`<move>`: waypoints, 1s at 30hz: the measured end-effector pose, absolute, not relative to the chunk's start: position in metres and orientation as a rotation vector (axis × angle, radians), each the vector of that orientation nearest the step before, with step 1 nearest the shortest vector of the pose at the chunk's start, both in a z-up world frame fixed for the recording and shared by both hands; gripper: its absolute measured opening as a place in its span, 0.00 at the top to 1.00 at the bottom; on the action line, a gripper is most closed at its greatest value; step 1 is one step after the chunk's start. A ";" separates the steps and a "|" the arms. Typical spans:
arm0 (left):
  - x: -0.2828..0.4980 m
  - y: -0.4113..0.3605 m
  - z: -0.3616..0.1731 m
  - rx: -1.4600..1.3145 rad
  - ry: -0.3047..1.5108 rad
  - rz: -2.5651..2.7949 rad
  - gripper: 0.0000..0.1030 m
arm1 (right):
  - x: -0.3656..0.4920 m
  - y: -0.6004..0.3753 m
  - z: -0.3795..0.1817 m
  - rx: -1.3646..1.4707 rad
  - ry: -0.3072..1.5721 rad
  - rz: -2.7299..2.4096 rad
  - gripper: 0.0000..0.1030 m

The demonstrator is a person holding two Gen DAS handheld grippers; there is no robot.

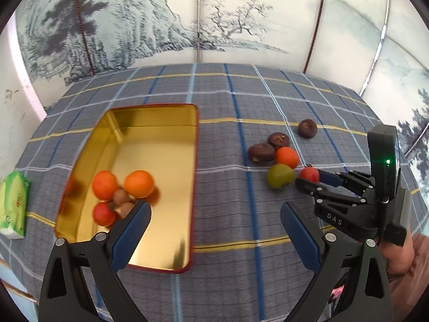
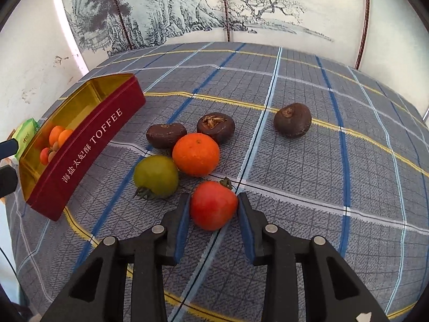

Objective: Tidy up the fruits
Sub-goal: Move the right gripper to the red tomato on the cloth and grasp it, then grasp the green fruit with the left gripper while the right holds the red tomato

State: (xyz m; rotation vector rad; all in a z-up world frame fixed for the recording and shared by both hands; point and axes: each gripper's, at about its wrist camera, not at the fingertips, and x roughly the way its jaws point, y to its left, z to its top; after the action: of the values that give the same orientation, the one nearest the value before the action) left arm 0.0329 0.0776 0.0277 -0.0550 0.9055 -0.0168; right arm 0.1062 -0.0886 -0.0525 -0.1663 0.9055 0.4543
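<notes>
The red tomato [image 2: 213,205] sits on the plaid-covered tabletop [image 2: 295,161] directly between the blue pads of the right gripper [image 2: 213,209], at the near edge of the loose fruit cluster. The jaws flank it on either side, both pads touching or all but touching its skin; the gripper reads as closed on the tomato, though the jaws are easing apart slightly at this moment, so the hold looks light. The fruit is roughly round, its green stem pointing away from the gripper, so no long axis matters here.

Just beyond it lie a green tomato [image 2: 156,176] to the left and an orange mandarin [image 2: 196,154] touching it, with three dark brown water chestnuts [image 2: 292,120] farther back, one well apart on the right. The red toffee tin [image 2: 88,145] stands to the left of the cluster, gold inside, already holding two mandarins [image 1: 139,183], a red tomato and some small brown pieces.

The relation that counts: the tin lies left of the held tomato, so the carry would run leftward over the near wall of the tin. The right hand is plainly the nearer one; its gripper points steeply down at the cloth. The left gripper [image 1: 215,218] hangs released and empty over the tin's near end, jaws wide, angled down likewise
</notes>
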 end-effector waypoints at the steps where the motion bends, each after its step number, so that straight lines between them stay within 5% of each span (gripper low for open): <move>1: 0.035 0.074 0.027 -0.054 0.908 -0.026 0.06 | 0.106 -0.090 -0.052 -0.169 0.902 0.450 0.70; 19: 0.087 0.004 -0.005 -0.044 0.905 -0.121 0.07 | 0.142 -0.180 -0.052 -0.134 0.870 0.232 0.70; 30: 0.119 -0.001 -0.039 -0.085 0.990 -0.076 0.39 | 0.142 -0.182 -0.053 -0.123 0.871 0.242 0.69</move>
State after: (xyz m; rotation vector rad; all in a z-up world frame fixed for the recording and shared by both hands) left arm 0.1185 -0.0015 -0.0389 -0.0848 0.9897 -0.0759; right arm 0.1417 -0.1817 -0.0531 -0.1231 0.8711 0.2418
